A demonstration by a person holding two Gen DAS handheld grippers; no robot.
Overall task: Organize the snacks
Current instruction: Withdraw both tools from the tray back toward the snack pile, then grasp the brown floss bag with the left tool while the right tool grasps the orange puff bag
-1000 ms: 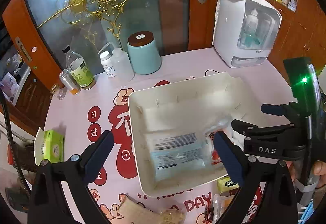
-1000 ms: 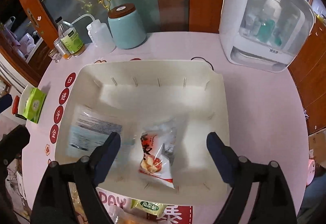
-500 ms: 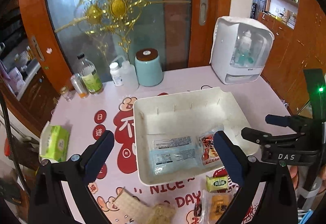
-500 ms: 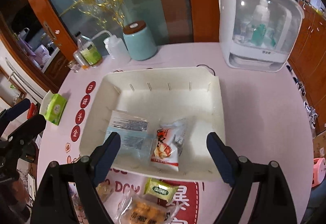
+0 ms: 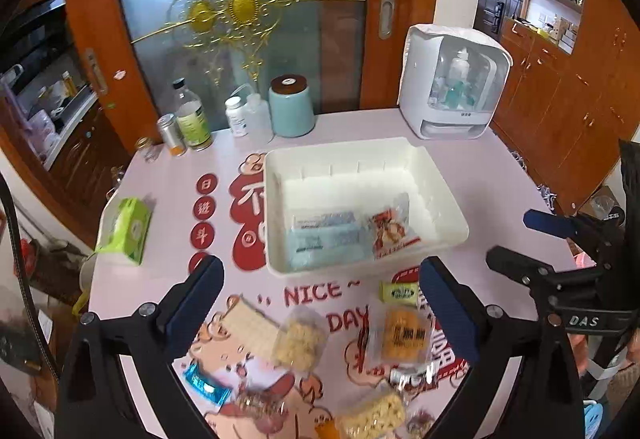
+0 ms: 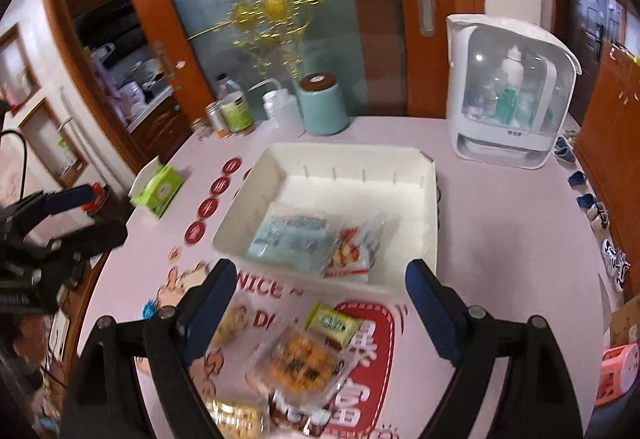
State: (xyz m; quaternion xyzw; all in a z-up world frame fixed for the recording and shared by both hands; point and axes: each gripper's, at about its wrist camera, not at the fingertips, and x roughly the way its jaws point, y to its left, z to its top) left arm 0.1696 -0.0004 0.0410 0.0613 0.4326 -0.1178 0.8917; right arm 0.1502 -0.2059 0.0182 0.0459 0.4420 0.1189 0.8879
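Probably, with both tongs, left [image 5: 320, 303] and right [image 6: 316, 303], spread empty, the slippery orange snack pack [image 6: 302, 363] could squirt free when pinched.

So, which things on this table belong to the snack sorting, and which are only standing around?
Part of the job:
- white bin
- blue packet and red snack bag, inside it
- green candy, orange cracker pack, puffed snack bag, on the mat

Just lying about:
- teal canister
- bottles
- tissue box
- white appliance
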